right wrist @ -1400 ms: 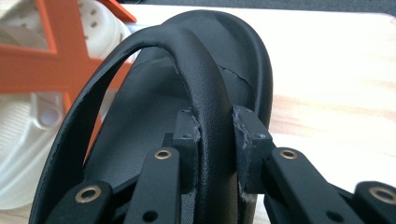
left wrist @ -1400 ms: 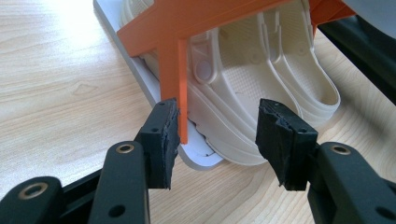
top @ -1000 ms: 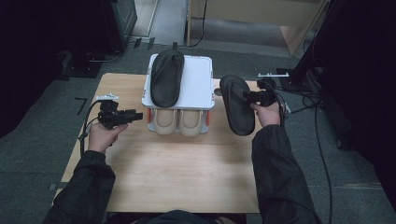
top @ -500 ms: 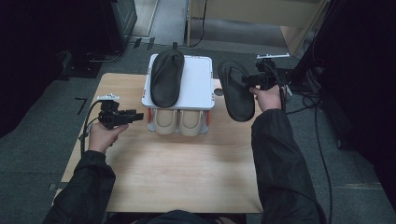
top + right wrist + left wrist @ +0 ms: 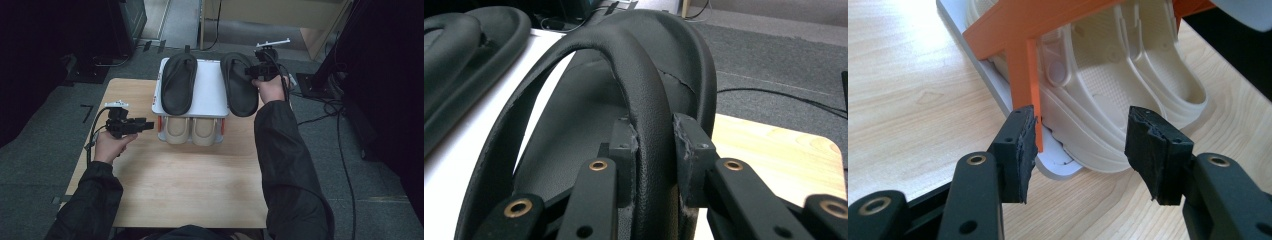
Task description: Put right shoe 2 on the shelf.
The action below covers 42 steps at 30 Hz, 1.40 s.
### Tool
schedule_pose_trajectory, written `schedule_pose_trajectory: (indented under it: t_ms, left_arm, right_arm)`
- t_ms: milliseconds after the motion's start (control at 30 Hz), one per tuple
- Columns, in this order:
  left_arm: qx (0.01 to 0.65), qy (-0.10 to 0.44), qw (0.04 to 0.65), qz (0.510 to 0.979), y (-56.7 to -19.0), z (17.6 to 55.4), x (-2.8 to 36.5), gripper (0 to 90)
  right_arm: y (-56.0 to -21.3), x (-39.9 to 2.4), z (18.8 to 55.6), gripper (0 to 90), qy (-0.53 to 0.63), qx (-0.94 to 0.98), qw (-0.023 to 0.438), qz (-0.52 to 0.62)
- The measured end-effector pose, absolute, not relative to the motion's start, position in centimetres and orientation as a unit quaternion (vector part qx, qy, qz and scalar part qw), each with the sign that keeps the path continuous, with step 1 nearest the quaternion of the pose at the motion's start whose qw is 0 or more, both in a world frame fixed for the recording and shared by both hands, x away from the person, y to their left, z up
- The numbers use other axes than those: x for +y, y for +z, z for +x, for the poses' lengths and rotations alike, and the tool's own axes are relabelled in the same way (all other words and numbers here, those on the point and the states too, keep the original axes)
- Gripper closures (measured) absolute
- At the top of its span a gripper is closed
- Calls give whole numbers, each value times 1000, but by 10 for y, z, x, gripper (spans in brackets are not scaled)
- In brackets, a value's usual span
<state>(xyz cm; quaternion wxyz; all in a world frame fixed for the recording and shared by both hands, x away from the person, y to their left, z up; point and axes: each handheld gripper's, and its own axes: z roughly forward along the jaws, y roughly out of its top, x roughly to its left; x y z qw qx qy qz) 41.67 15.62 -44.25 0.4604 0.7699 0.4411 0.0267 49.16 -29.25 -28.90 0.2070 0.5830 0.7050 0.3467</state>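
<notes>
Pale wooden table: right gripper, clamped on black foam sandal's strap, hovers it lengthwise near-to-far over white rack top's right side; left gripper gapes idle.

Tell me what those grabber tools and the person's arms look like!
Both arms wear dark, slightly shiny jacket sleeves. Each hand holds a black tool: the left gripper and the right gripper each have two chunky black jaws with brass-coloured rivets and rough, worn pads. Black cables trail behind.
</notes>
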Motion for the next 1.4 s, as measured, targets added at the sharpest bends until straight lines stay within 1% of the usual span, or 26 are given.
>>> schedule_pose_trajectory:
  t_ms: [367, 633, 800, 867, 967, 1100, 1233, 1300, 1400]
  left_arm:
    - [438, 26, 466, 768, -442, 417, 158, 458]
    - [434, 35, 472, 766, -442, 419, 160, 459]
    - [437, 36, 478, 761, -441, 419, 160, 460]
    - [438, 37, 477, 761, -442, 419, 160, 460]
    - [439, 35, 478, 760, -442, 419, 160, 460]
    - [438, 30, 471, 765, -442, 421, 160, 458]
    - [439, 32, 472, 764, -442, 422, 161, 457]
    - [438, 35, 471, 765, -442, 422, 161, 456]
    - [441, 35, 472, 763, -442, 422, 162, 454]
  right_arm:
    - [-293, -249, 510, 731, 347, 715, 198, 574]
    - [-306, -229, 521, 728, 344, 717, 180, 579]
    - [-309, -220, 519, 714, 347, 722, 176, 572]
    - [-311, -220, 517, 698, 348, 727, 178, 564]
    - [-312, -223, 516, 678, 359, 725, 158, 566]
    - [-314, -223, 511, 635, 370, 732, 153, 551]
    - [-318, -224, 504, 559, 376, 756, 177, 505]
    - [-318, -226, 502, 542, 383, 760, 190, 489]
    - [-314, -232, 499, 501, 398, 754, 182, 490]
